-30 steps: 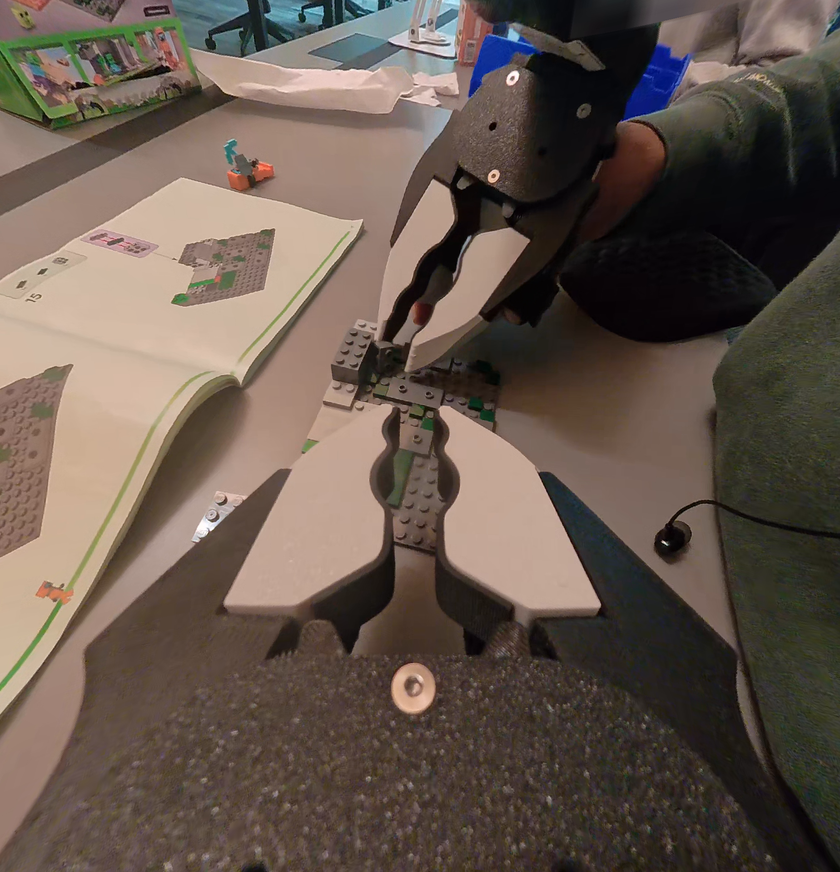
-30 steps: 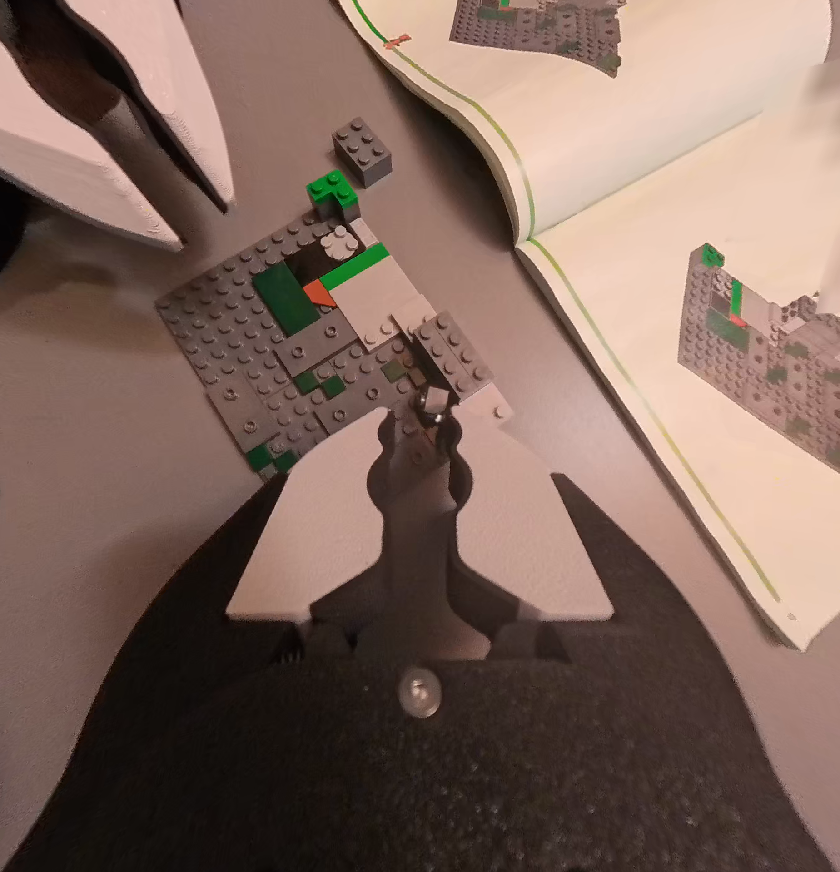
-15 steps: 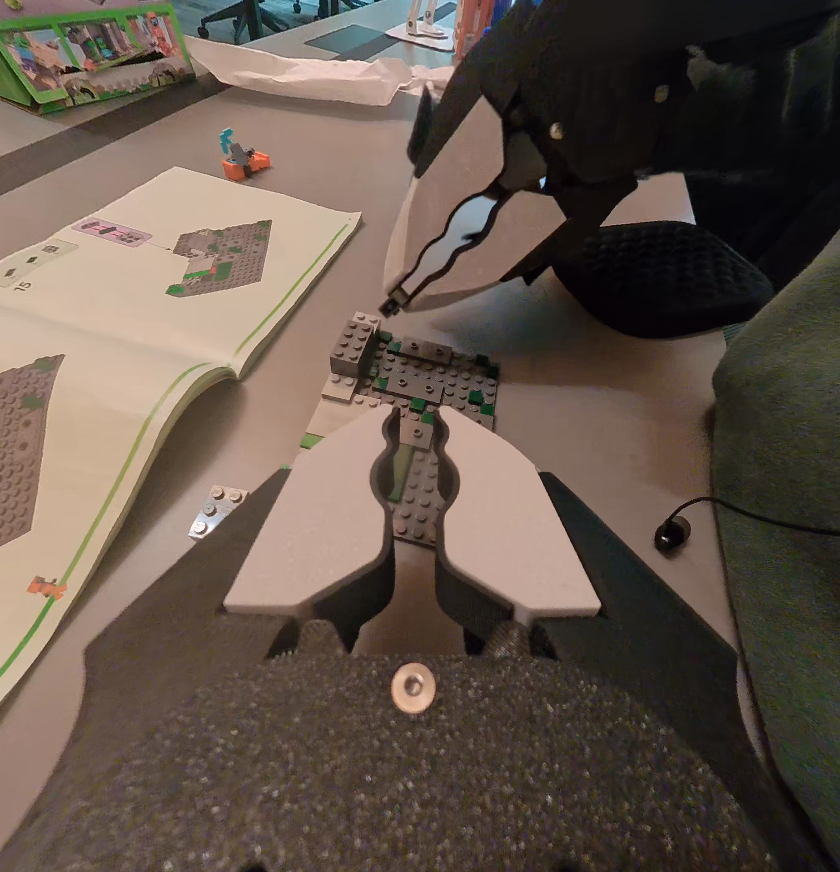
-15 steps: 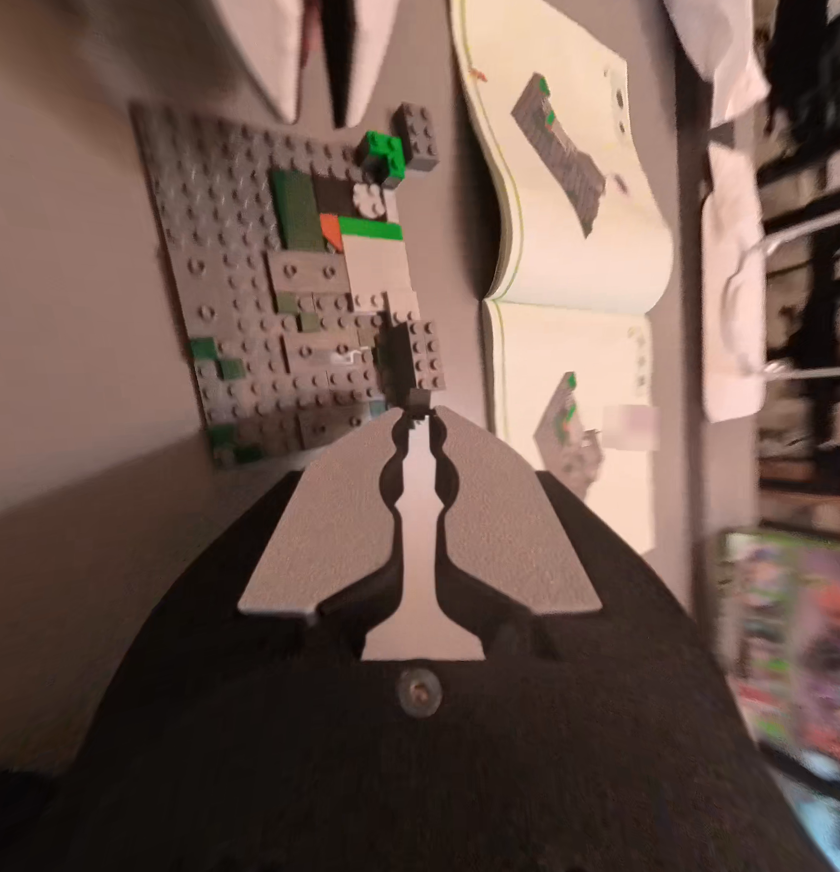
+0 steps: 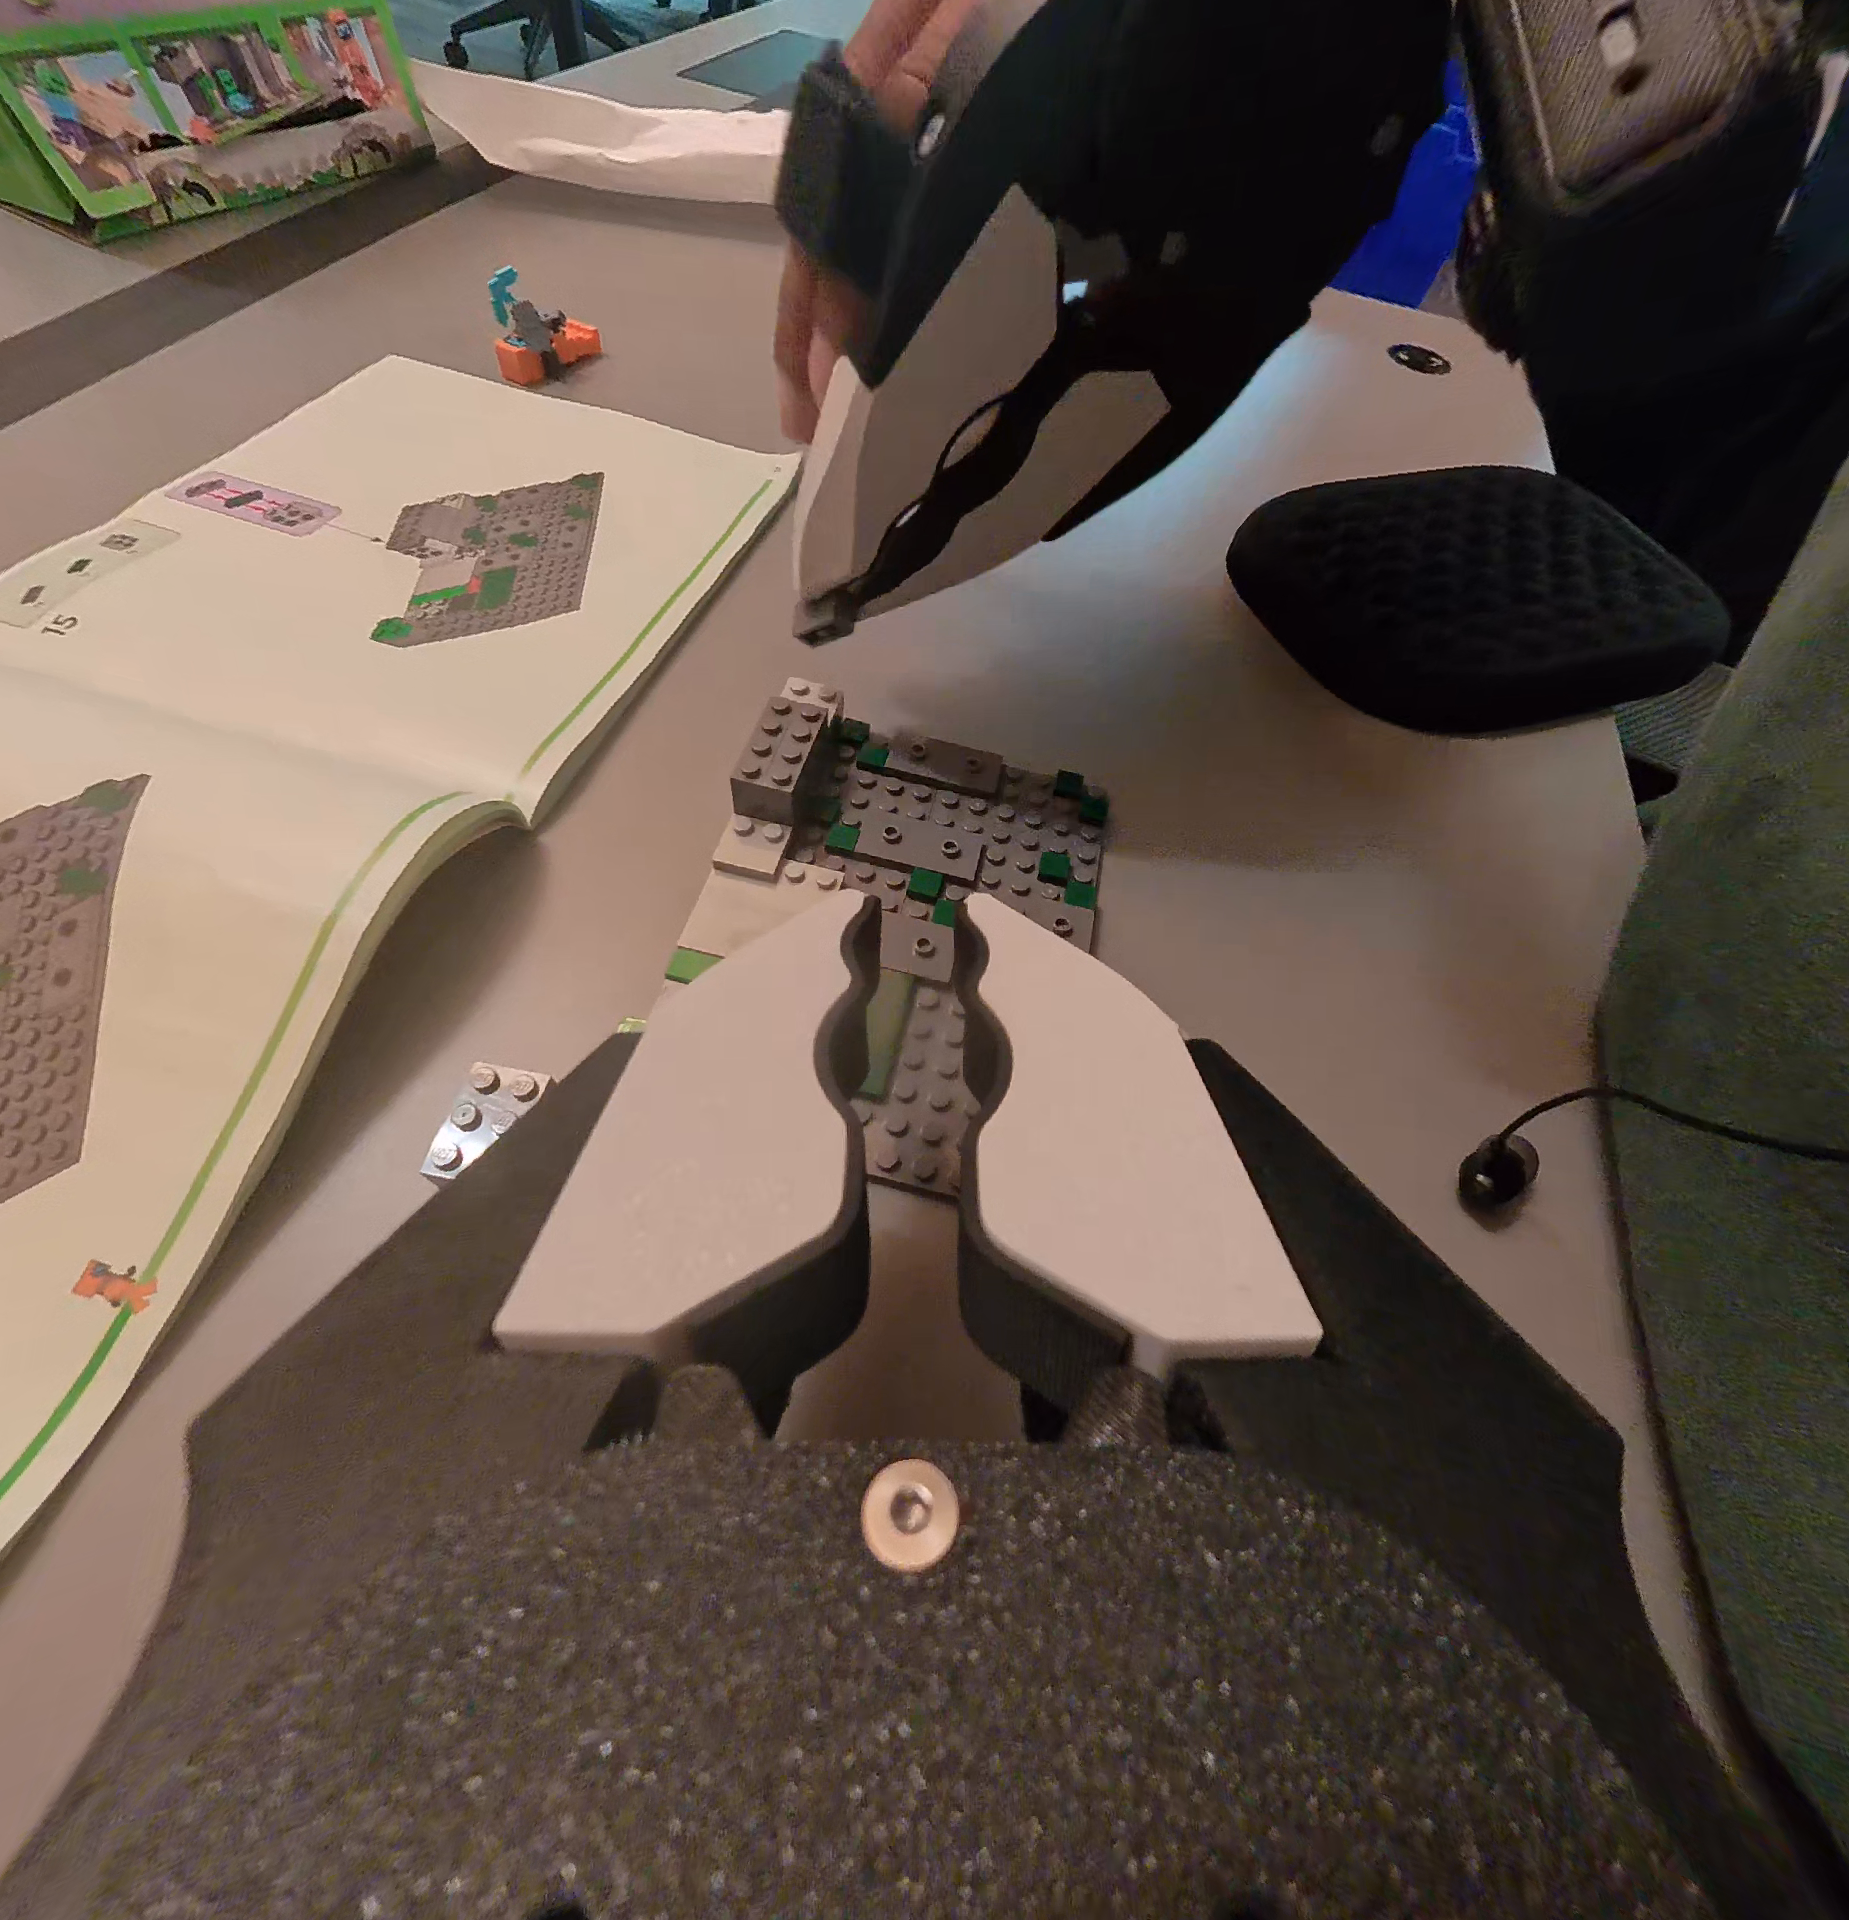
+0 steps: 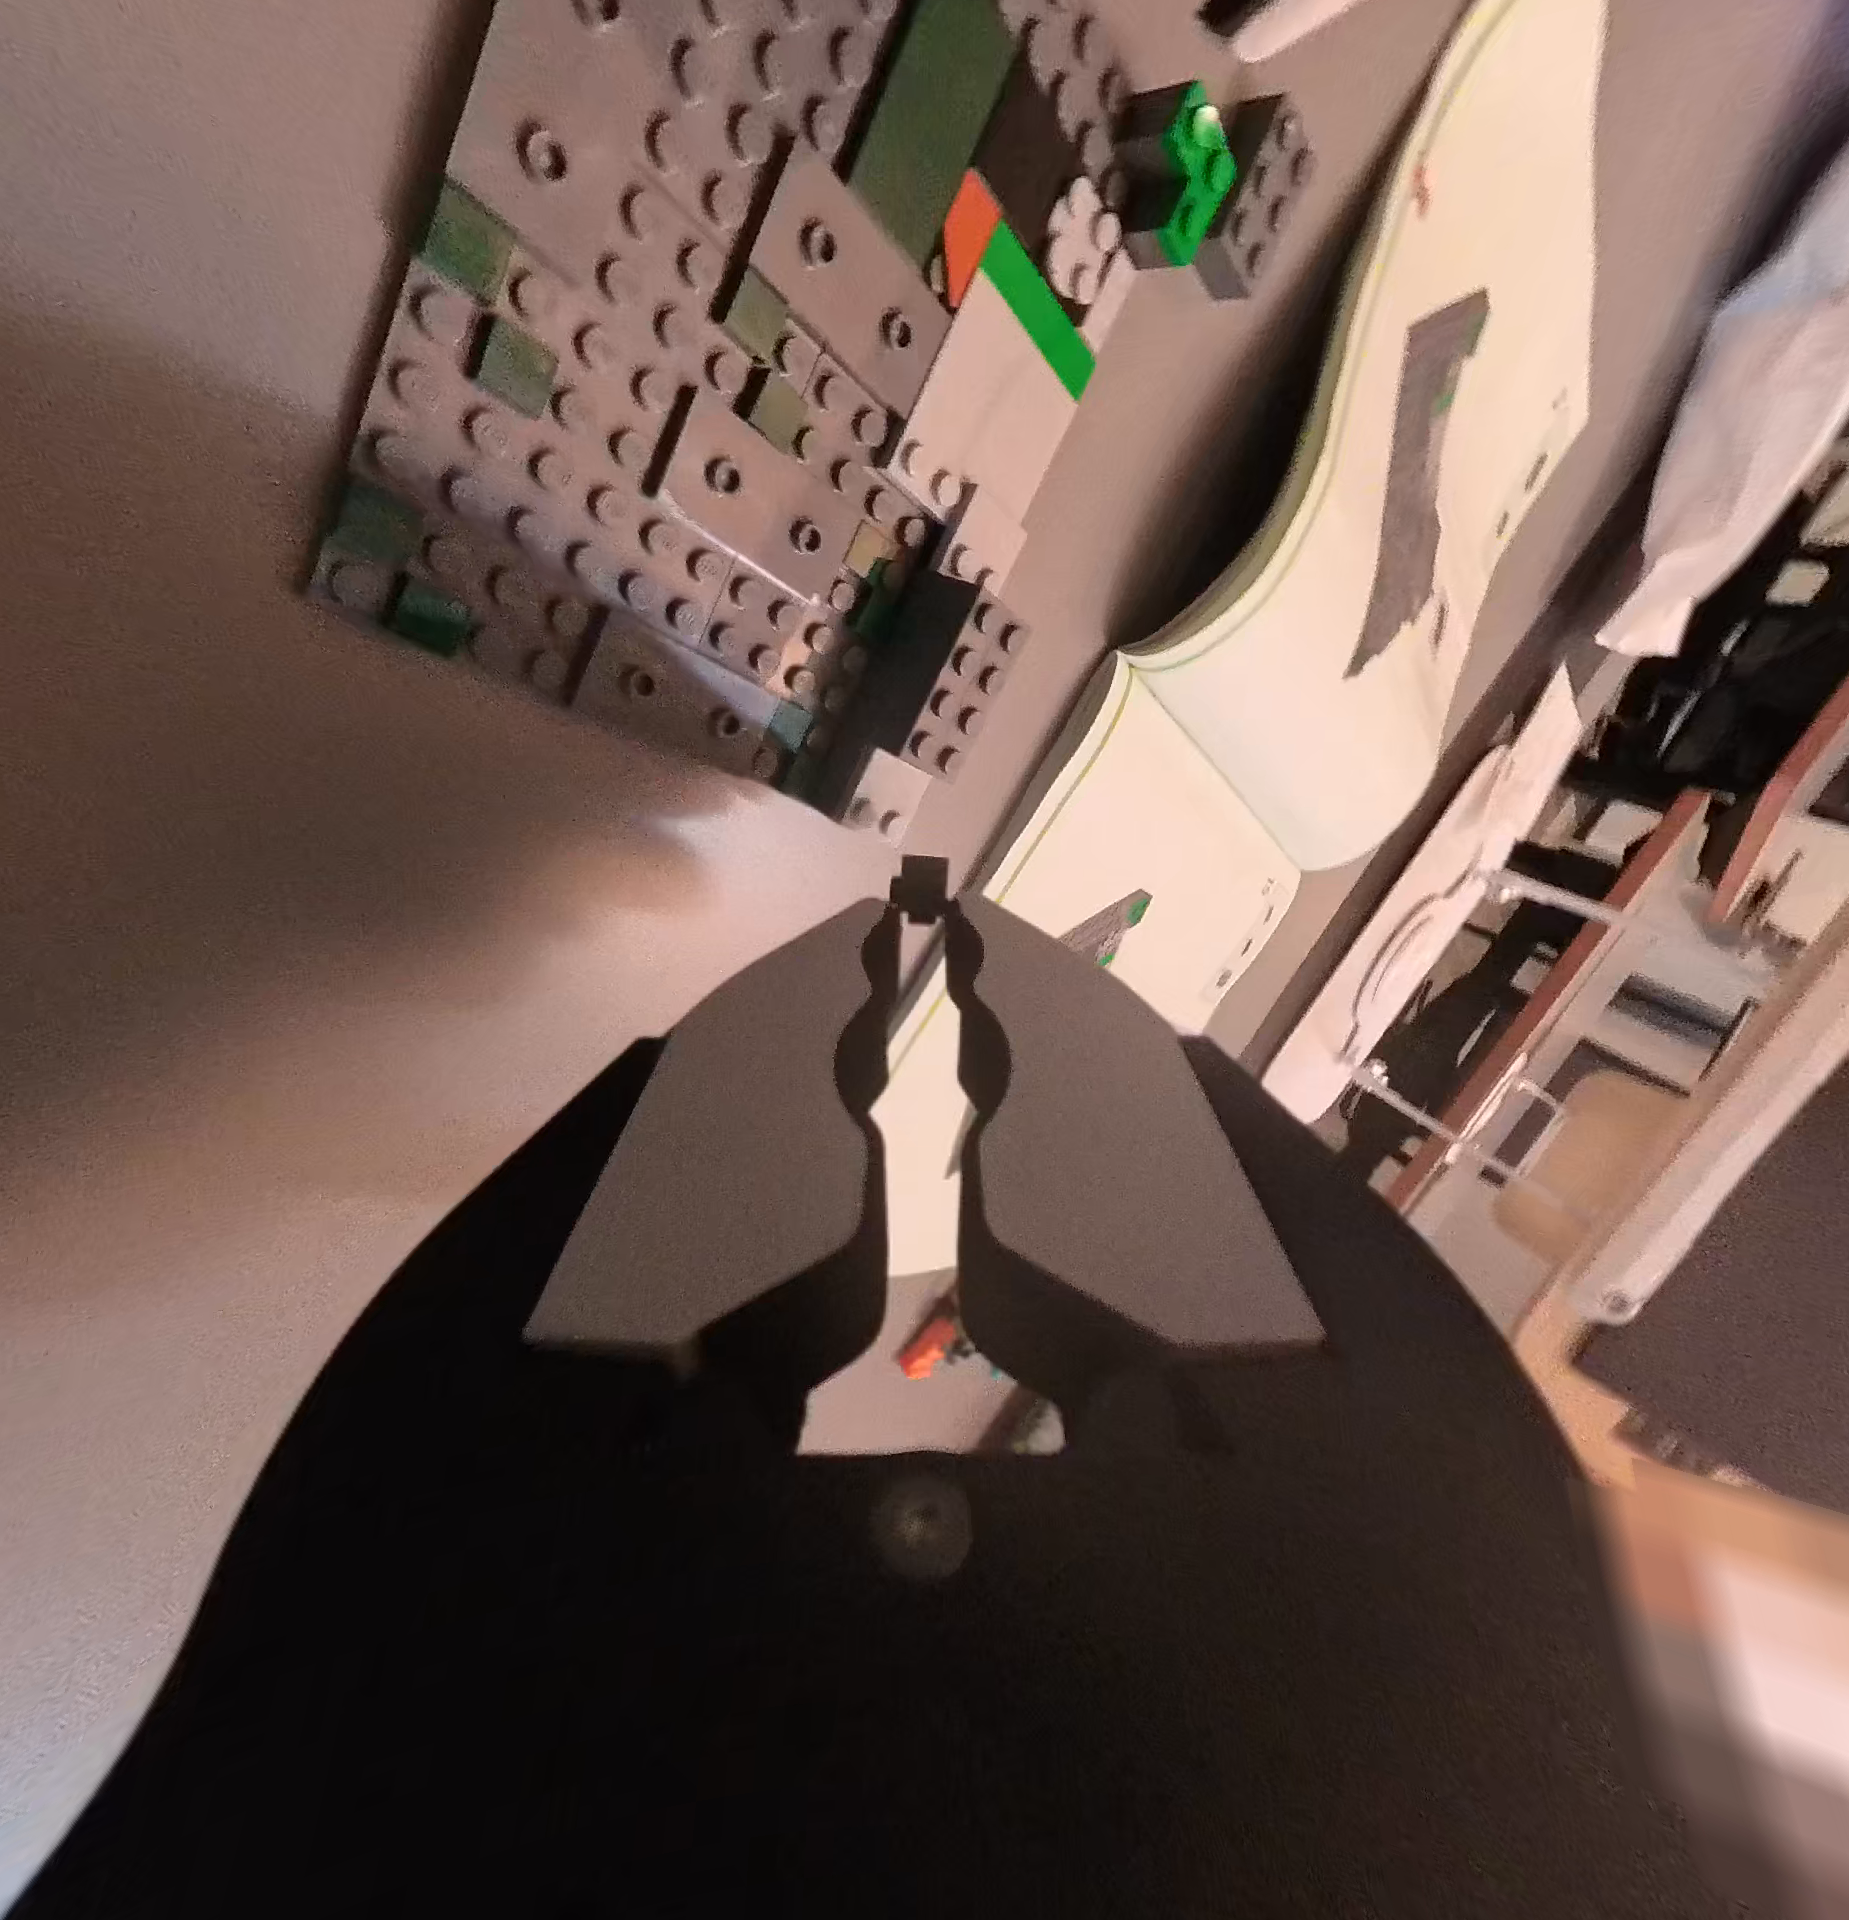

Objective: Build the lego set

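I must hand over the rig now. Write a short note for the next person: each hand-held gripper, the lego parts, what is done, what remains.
Right hand-held gripper: shut on a small dark piece, raised above the table, off the grey baseplate build.
Left hand-held gripper: slightly open, empty, low over the build's near edge.
Instruction booklet lies open left of the build; one loose grey plate beside it.
Done: base layer with green tiles and a grey brick at one corner.
Left: seat the held piece, continue per booklet.

Dim warm light, wide-angle warping, heavy motion blur in right view.
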Demonstrator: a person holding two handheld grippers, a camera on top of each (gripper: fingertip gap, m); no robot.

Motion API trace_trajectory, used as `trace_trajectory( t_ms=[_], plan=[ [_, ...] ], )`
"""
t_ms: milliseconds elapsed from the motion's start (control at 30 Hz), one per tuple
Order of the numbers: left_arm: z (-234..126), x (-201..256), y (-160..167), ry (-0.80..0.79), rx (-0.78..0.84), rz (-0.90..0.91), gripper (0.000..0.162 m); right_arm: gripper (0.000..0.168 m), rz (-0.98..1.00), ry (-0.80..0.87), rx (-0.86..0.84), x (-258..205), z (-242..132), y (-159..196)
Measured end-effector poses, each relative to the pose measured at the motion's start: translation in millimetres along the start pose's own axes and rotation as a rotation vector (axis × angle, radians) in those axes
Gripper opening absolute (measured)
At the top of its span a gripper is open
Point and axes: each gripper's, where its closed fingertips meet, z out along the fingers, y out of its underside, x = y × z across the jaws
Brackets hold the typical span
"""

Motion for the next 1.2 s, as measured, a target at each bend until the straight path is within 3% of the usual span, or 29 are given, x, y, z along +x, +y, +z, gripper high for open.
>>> trace_trajectory(
  t_ms=[167, 467, 1200],
  plan=[
    [-2.2, -2.0, 0.0, -0.018, -0.003, -0.001, 0.012, 0.008, -0.205, -0.083, -0.04, 3.8, 7.5, -1.3],
    [-3.6, -5.6, 1.8, -0.035, -0.013, -0.026, 0.011, 0.008, -0.405, -0.161, -0.059, 1.6, 12.1, -10.8],
    [-2.7, -3.0, 4.6, -0.022, -0.031, -0.015, 0.011, 0.008, -0.485, -0.18, -0.102, 2.6, 11.1, -6.1]
  ],
)
